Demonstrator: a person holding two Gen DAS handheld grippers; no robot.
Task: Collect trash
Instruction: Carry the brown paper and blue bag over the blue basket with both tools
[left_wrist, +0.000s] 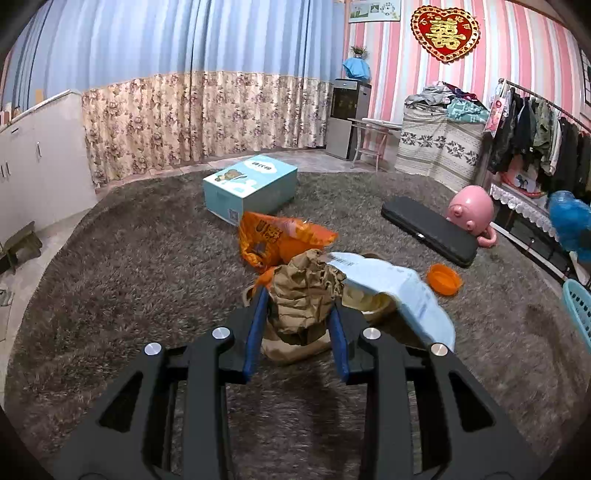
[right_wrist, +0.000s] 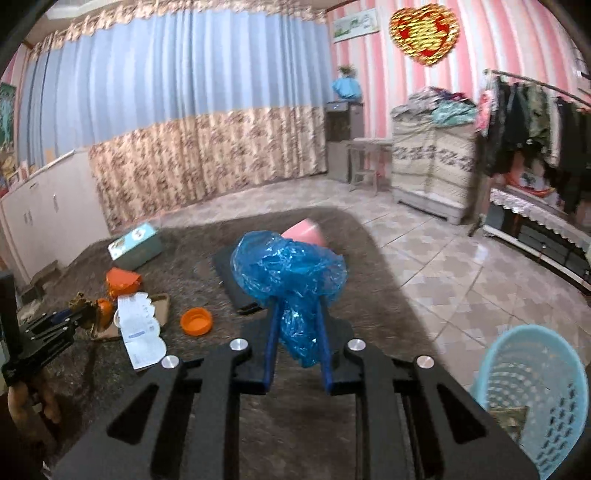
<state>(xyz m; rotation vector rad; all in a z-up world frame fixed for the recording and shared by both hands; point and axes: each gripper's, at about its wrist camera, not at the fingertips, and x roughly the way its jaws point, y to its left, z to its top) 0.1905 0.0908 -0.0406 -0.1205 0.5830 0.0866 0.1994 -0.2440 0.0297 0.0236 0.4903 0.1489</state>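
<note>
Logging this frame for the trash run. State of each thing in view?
left gripper: shut on crumpled brown paper
right gripper: shut on blue plastic bag, held up off the rug
laundry basket: upright, something already inside
orange wrapper: crumpled, on the rug
orange lid: loose on the rug
paper sheet: curled
teal box: closed

Bare carpet left of orange bag
</note>
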